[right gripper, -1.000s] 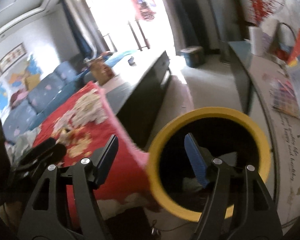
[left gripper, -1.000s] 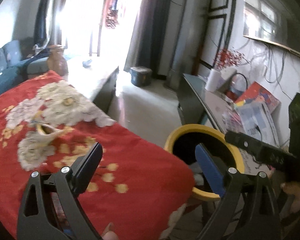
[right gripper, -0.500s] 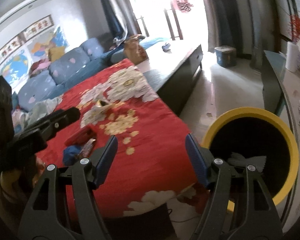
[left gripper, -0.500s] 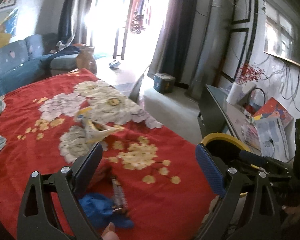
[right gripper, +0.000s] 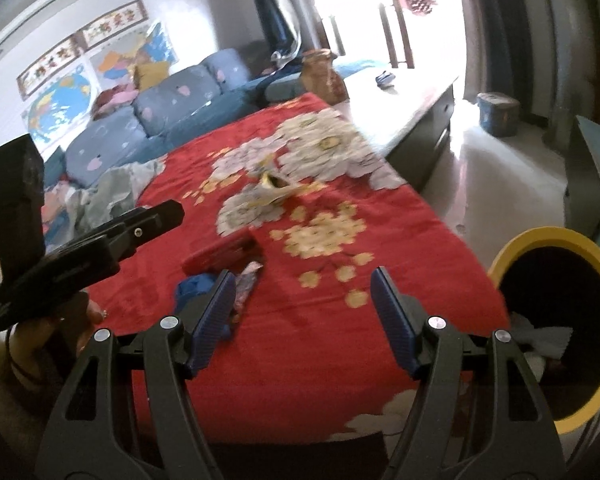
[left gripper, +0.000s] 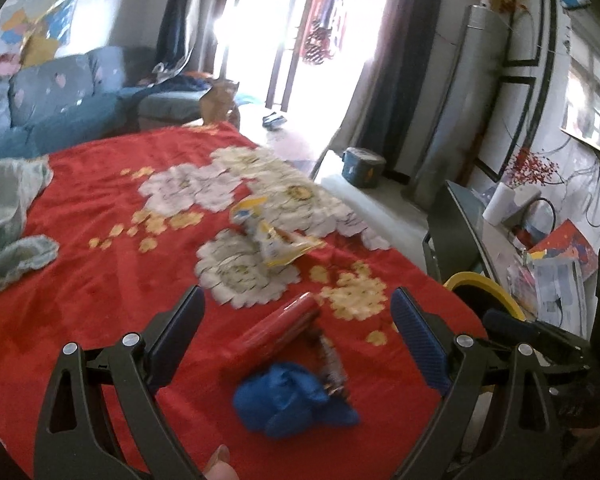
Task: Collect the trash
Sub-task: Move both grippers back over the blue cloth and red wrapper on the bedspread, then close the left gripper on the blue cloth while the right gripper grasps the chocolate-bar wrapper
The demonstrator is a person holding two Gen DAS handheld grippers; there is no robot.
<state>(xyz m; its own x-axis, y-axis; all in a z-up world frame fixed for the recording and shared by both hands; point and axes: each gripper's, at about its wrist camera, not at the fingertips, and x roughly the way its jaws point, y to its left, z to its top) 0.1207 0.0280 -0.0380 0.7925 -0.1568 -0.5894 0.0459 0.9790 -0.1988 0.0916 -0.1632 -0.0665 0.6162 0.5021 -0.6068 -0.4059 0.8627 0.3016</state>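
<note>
Plainly, both tools are spread and hold nothing: the left gripper [left gripper: 296, 312] and right gripper [right gripper: 302, 300] hover over the plush red flower-printed blanket [left gripper: 100, 280]. On it lie a crumpled blue wad [left gripper: 288, 400], a glossy red cylindrical wrapper [left gripper: 276, 324] touching it, and a torn yellow-white snack bag [left gripper: 276, 240] farther off. Only the right wrist view shows white paper [right gripper: 544, 336] inside the round yellow-rimmed black bin [right gripper: 540, 240].
</note>
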